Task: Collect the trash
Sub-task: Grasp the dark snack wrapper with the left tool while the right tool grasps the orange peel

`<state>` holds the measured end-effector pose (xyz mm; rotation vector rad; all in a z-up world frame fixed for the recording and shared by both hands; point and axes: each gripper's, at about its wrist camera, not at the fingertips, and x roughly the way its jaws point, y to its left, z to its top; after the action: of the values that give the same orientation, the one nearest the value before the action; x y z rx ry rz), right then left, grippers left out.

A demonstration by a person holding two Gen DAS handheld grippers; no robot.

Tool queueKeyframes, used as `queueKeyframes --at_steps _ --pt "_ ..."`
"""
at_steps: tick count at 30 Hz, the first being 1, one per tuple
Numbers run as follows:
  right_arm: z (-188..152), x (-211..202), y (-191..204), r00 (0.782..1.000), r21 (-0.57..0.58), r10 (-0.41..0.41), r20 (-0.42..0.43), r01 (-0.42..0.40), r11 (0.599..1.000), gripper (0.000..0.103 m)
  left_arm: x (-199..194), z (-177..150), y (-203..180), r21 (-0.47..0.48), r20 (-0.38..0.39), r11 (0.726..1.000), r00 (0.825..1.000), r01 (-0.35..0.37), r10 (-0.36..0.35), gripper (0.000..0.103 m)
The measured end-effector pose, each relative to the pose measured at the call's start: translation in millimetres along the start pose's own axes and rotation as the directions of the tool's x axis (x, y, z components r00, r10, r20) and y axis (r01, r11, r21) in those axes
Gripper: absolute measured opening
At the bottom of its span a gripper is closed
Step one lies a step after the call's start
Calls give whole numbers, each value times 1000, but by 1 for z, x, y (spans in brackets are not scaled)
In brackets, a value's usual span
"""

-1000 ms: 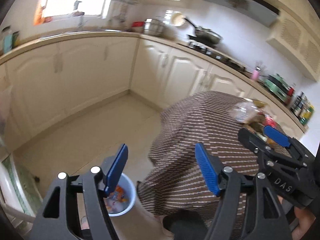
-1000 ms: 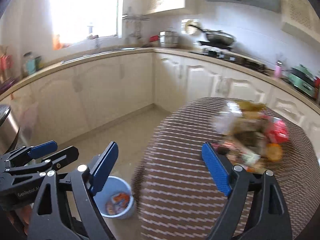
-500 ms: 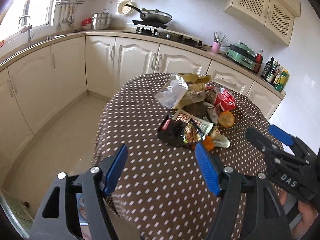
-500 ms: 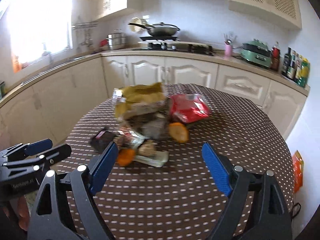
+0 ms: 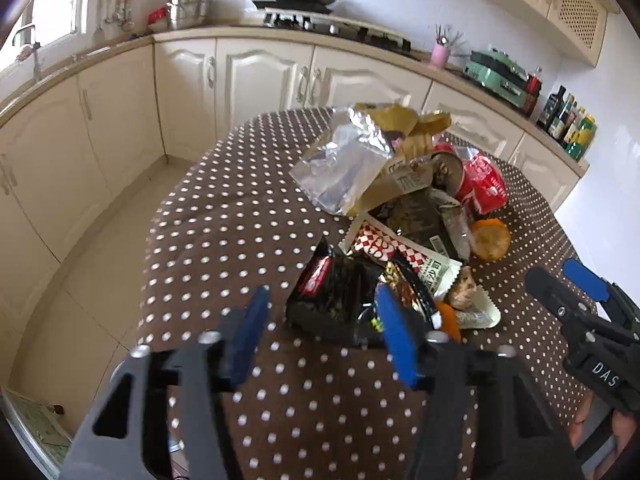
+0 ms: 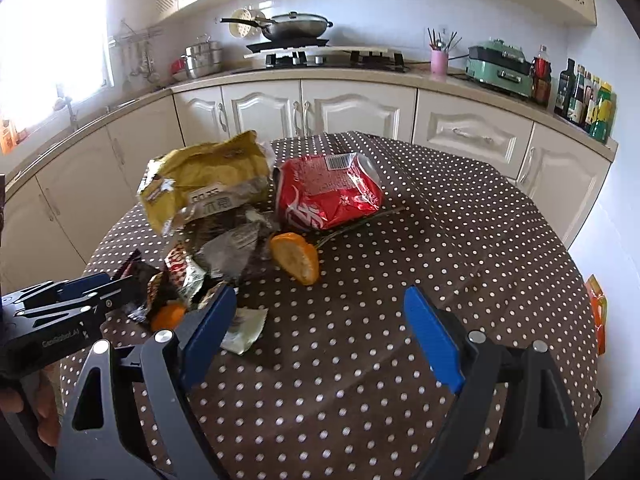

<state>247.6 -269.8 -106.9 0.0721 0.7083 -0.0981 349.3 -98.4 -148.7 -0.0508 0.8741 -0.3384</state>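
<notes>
A heap of trash lies on a round table with a brown dotted cloth. It holds a black wrapper, a silver and yellow bag, a crushed red can, an orange peel and a checked wrapper. My left gripper is open, low over the table, just before the black wrapper. My right gripper is open and empty, short of the orange peel. Each gripper shows in the other's view.
Cream kitchen cabinets and a counter with a stove, a pan, bottles and a green appliance run behind the table. The tiled floor lies to the left. An orange packet lies on the floor at the right.
Both grippers have swung from over the floor and its blue bin to face the table, and have closed in on the trash heap. Both stay open.
</notes>
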Motion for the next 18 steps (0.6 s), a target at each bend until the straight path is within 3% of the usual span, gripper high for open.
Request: queueKeyframes --at_steps 2,6,12,14,18 --pt "3 6 -2 1000 2 9 -10 -9 1000 83 9 4 2 -7 -21 1000 1000 13 -13 36" --pt "8 18 -5 999 3 15 -40 -15 1000 83 15 6 -4 35 -20 999 1000 -7 7 29" --pt "15 34 -7 996 17 40 -81 -39 999 81 4 4 -1 30 42 1000 999 9 -10 16" --pt "17 40 -7 994 20 54 -97 -52 998 66 -6 4 5 -4 80 1000 997 18 -18 8" --pt "23 51 -5 991 9 58 -121 -58 998 53 -20 6 16 -40 120 999 993 18 -13 4"
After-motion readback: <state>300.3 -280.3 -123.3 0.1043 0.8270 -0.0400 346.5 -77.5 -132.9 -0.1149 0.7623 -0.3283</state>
